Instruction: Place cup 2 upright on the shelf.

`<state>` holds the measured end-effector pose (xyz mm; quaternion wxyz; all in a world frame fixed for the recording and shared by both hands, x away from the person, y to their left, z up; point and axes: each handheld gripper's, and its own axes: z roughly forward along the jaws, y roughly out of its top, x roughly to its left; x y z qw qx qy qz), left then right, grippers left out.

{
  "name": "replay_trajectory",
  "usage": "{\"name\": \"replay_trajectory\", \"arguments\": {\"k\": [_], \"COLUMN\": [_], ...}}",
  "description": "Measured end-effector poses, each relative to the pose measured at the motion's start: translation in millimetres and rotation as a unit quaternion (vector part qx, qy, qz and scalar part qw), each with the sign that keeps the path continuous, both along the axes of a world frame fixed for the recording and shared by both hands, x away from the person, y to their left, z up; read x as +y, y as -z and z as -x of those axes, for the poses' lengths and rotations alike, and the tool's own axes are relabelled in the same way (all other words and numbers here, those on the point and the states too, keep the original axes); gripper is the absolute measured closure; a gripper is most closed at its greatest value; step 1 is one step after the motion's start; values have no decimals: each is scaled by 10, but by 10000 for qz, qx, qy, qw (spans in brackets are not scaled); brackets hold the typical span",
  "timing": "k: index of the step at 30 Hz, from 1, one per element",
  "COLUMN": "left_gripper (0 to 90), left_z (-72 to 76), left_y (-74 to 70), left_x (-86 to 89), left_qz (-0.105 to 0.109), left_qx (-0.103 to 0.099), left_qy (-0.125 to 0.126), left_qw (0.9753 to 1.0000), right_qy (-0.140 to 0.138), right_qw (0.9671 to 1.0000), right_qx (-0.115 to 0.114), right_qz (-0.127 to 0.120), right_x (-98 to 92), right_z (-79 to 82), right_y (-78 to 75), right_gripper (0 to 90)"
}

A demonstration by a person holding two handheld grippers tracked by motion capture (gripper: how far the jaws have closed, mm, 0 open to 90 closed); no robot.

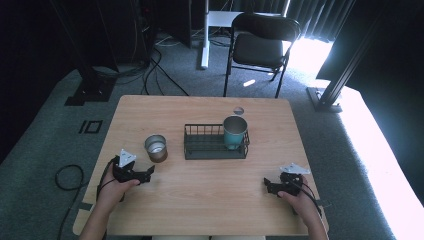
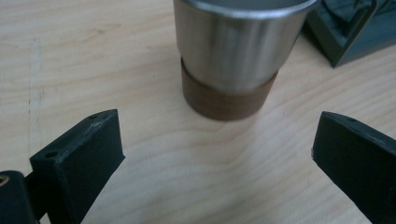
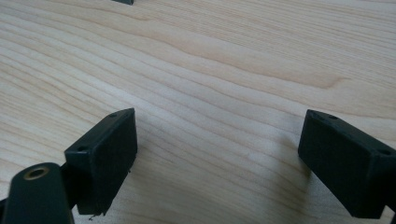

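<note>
A person's left tongs [image 1: 148, 172] sat low on the table [image 1: 210, 200], jaws spread wide and holding nothing, pointed at the steel cup [image 1: 156, 148] standing upright just beyond them at 1 o'clock; in the left gripper view the cup [image 2: 233, 51], brown-banded at its base, stood ahead of the open jaws, untouched; a black wire rack [image 1: 215, 145] lay at the table's centre, at 3 o'clock of the cup, with a teal cup [image 1: 234, 132] upright in its right end; the right tongs [image 1: 268, 185] rested well apart at the table's 4 o'clock, jaws likewise spread over bare wood.
</note>
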<state>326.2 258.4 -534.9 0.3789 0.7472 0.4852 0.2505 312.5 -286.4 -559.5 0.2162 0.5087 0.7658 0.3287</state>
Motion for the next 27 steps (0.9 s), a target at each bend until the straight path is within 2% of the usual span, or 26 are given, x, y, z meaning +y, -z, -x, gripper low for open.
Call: {"name": "replay_trajectory", "arguments": {"k": [6, 18, 27], "left_gripper": [25, 25, 25], "left_z": [-88, -216, -316], "left_y": [-37, -56, -50], "left_x": [-54, -180, -212], "left_qz": [-10, 130, 103], "left_qx": [-62, -230, -263], "left_qy": [51, 119, 90], "left_qw": [10000, 9996, 9996], "right_qy": [3, 0, 1], "right_qw": [10000, 10000, 10000], "right_qx": [2, -1, -3], "right_qz": [-2, 0, 0], "right_x": [0, 0, 0], "right_z": [0, 0, 0], "right_y": [0, 0, 0], "right_gripper": [114, 114, 114]}}
